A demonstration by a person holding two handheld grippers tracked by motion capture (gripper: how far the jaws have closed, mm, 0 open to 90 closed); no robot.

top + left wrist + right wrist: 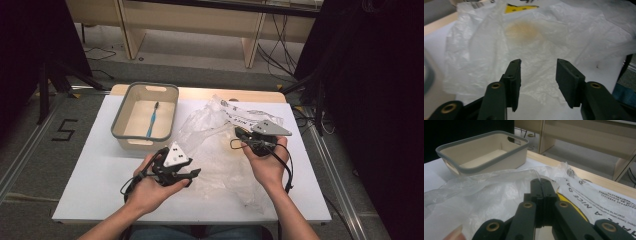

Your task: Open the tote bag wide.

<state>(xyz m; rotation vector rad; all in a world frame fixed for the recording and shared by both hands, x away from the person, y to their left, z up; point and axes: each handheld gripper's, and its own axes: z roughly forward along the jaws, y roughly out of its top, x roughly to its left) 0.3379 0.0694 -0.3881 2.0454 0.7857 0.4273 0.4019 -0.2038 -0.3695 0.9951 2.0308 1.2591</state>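
You are working at a white worktop (90, 170) with a pair of tongs in each hand. A large clear plastic bag (220, 150) is lying crumpled across the middle and right of the worktop, with printed black lettering and a yellow patch near its far end. In the left gripper view the bag (529, 50) is spreading out ahead of the jaws, and a faint brownish patch is showing through the film.

Your left tongs (192, 174) are sitting at the near left edge of the bag, pointing right. Their jaws are standing well apart with nothing between them; in the left gripper view the left tongs (538, 75) are hovering over the film.

Your right tongs (239, 132) are sitting at the far right part of the bag, pointing left. In the right gripper view the right tongs (541, 185) are pressed together, jaw against jaw, with the bag (486, 195) bunching up at their tips; you appear to be pinching the film, though the contact itself is too close to confirm.

A beige bin with a grey rim (118, 120) is standing at the far left of the worktop, just beside the bag. A blue toothbrush (152, 120) is lying inside it.
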